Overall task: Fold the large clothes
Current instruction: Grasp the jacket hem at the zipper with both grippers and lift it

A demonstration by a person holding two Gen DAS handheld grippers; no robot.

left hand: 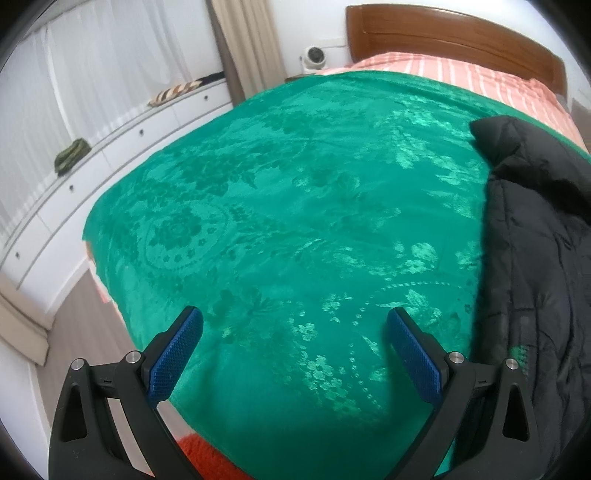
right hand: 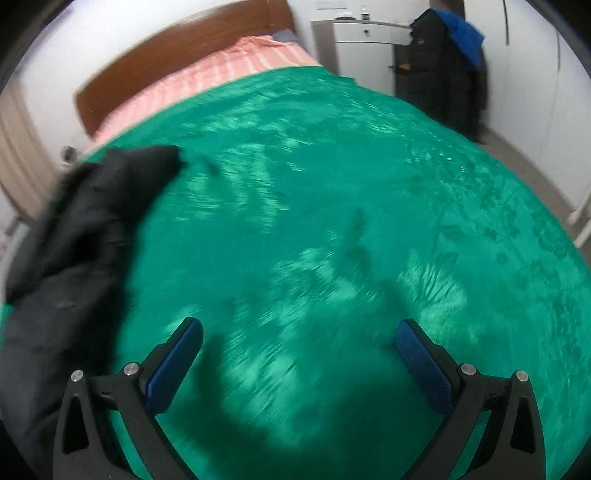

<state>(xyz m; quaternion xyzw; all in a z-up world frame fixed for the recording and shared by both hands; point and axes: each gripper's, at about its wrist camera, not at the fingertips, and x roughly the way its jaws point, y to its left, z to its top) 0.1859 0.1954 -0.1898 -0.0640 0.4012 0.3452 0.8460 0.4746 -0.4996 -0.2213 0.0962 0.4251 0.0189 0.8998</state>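
- Left wrist view: fingers of the left gripper [left hand: 294,321] spread wide apart, blue pads [left hand: 177,356] facing each other, nothing between them. They hang above the green bedspread [left hand: 280,192], not touching it as far as I can tell.
- Same view: the black jacket [left hand: 535,236], puffy and quilted, lies on the bedspread to the right of the gripper, running from near the foot toward the striped pink sheet [left hand: 461,74] at the head. It looks bunched and rumpled, with one rounded end pointing toward the wooden headboard [left hand: 443,33]. No neat edges or stacked layers visible.
- Same view: white drawer unit [left hand: 110,147] along the window wall, a small white fan [left hand: 314,57] beside the bed. Neither matters to the job.
- Right wrist view: the right gripper [right hand: 299,332] also has its fingers wide apart and empty, over bare bedspread. The picture is smeared, so fine detail is unreliable.
- Same view: the jacket [right hand: 74,229] sits to the left of this gripper, so it lies between the two grippers. Dark clothes [right hand: 443,66] hang by a white cabinet [right hand: 365,44] in the far corner.
- Progress, as a judgement: folding seems barely begun or not begun. The jacket is a heap, neither gripper has hold of it. Left to do: take hold, spread it flat, fold the sleeves in, fold the body.
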